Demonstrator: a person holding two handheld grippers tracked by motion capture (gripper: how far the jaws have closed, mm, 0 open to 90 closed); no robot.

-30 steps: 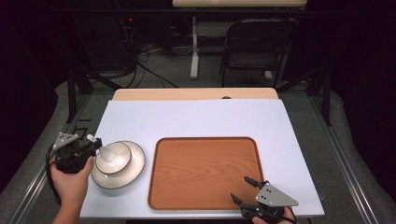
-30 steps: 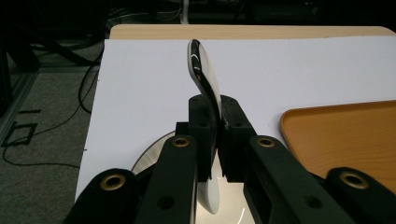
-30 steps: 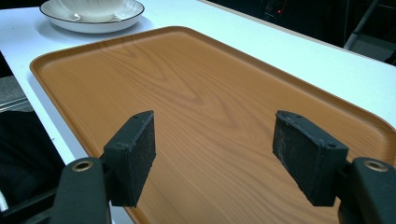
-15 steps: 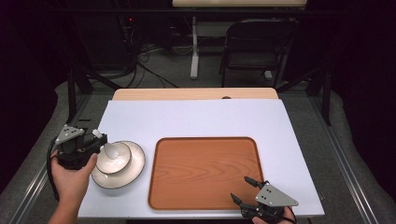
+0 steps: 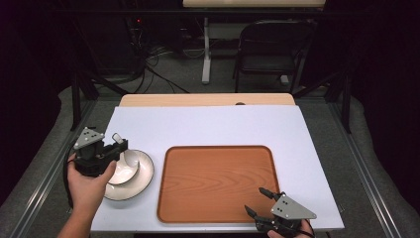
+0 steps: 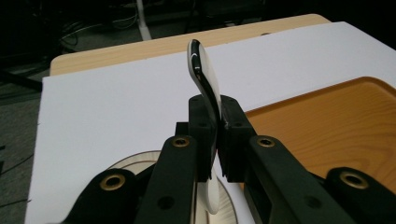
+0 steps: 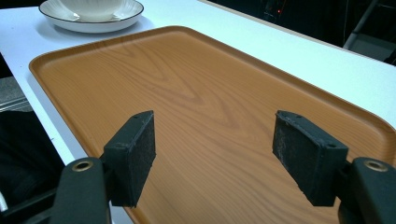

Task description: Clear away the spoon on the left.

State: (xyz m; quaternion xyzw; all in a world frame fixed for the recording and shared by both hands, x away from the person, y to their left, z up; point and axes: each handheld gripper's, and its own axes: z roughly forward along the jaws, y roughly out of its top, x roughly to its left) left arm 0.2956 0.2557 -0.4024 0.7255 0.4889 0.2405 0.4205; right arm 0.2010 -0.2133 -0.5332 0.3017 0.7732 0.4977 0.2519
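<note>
White bowl (image 5: 124,168) rim clamped in left gripper (image 5: 117,148); right gripper (image 5: 257,202) unclenched over tray (image 5: 218,183) edge.

bowl (image 5: 121,171): glossy white, held on edge
plate (image 5: 141,181): cream white with a thin dark rim line and fine ribbing
tray (image 5: 218,183): orange-brown with wood-grain pattern
counter (image 5: 213,126): plain white sheet, pale wood strip at the far edge
left tongs (image 5: 116,148): black, brass-coloured rivets, grey plate on top
right tongs (image 5: 260,201): black pads, grey plate
floor (image 5: 44,163): grey carpet
</note>
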